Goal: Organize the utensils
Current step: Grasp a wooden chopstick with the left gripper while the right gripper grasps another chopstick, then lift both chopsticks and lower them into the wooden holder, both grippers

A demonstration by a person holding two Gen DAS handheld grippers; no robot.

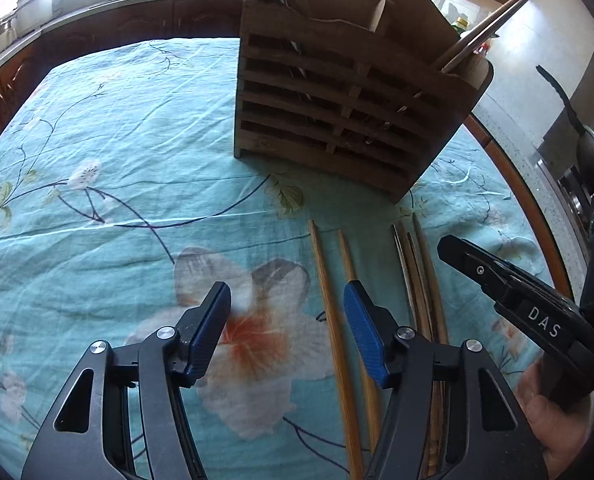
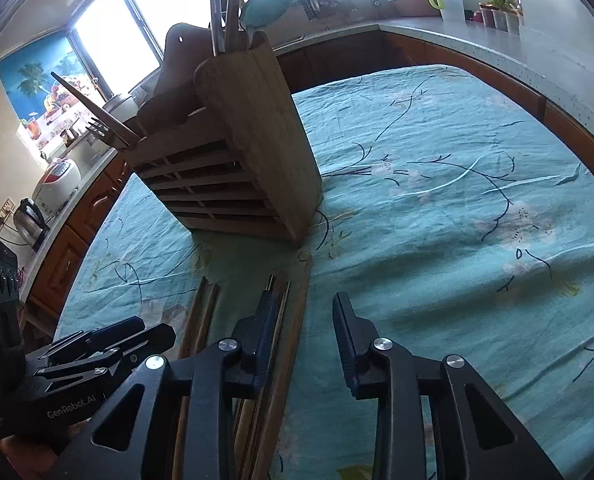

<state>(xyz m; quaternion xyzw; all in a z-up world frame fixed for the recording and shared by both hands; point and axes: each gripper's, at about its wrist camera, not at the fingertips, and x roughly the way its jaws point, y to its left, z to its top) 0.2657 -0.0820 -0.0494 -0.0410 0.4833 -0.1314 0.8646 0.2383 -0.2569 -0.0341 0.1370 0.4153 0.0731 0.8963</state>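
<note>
Table under teal floral cloth (image 1: 97,120); wooden utensil holder (image 1: 337,112) upright, chopsticks (image 1: 331,320) lying before it.

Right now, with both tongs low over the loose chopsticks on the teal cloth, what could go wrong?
1. The left tongs straddle one light bamboo chopstick while its neighbour runs under a pad: it could get nudged or grabbed too.
2. The right tongs sit beside the bundle of darker wooden chopsticks, so closing may miss or scatter them.
3. The tall slatted wooden utensil holder stands close by and could be knocked.
</note>
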